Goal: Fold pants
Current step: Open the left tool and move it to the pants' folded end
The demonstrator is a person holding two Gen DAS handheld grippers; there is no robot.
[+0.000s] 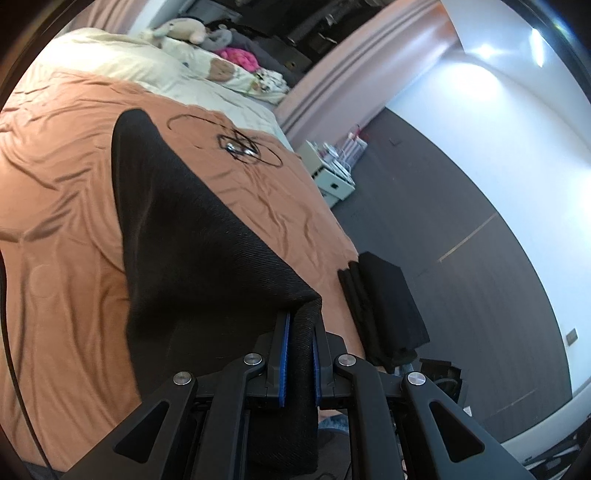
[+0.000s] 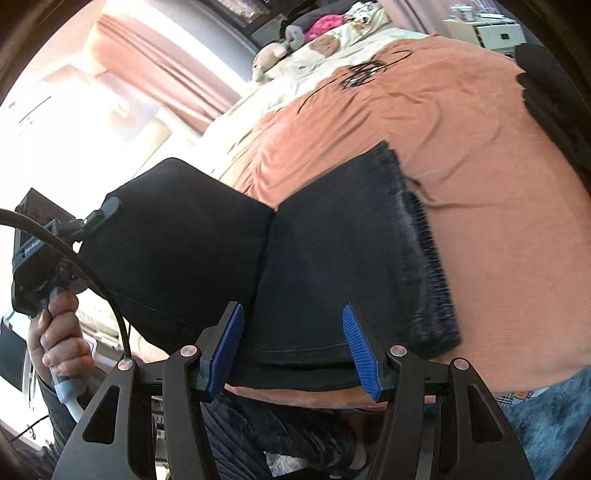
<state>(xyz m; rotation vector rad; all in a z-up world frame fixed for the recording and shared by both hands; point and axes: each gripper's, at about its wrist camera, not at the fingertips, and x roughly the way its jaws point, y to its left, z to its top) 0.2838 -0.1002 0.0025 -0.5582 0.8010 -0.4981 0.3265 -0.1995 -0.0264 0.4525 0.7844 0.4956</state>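
The black pants [image 1: 177,221] lie on a bed with an orange cover [image 1: 66,184]. My left gripper [image 1: 300,325] is shut on a folded edge of them and holds that part lifted off the bed. In the right wrist view the lifted flap [image 2: 177,236] rises at the left. A hand [image 2: 59,332] holds the left gripper's handle there. The rest of the pants [image 2: 332,243] lies flat, doubled over, with a ribbed hem at the right. My right gripper [image 2: 291,339] stands open above the near edge of that flat part, and its blue pads [image 2: 225,347] do not press on the cloth.
Another folded black garment [image 1: 384,302] hangs over the bed's right edge. A tangle of black cord [image 1: 240,147] lies farther up the cover. Cream pillows [image 1: 122,59] and soft toys [image 1: 188,29] are at the head, and a white drawer unit [image 1: 332,181] stands on the dark floor.
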